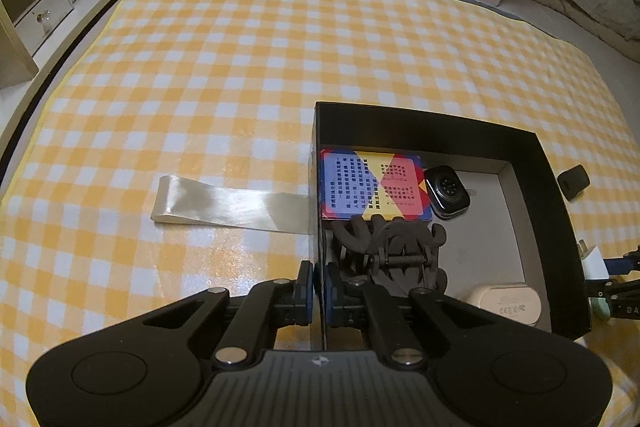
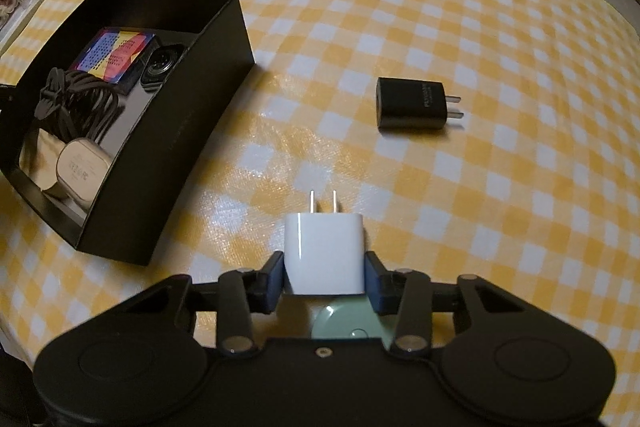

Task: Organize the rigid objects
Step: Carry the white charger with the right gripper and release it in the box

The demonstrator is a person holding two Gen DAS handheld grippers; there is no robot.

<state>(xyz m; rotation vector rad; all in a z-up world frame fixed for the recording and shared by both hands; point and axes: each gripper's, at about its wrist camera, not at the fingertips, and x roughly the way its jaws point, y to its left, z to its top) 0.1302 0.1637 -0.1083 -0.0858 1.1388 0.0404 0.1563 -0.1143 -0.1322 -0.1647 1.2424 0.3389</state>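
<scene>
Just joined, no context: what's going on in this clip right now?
A person with two handheld grippers is packing small items into a black box on a checked cloth. The left gripper is shut on the box's wall. The right gripper is shut on a white charger, prongs pointing away. A black charger lies loose on the cloth. The box holds a card pack, watch, hair clip and cream case.

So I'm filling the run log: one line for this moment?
left gripper: shut on black box wall | right gripper: shut on white plug charger
</scene>
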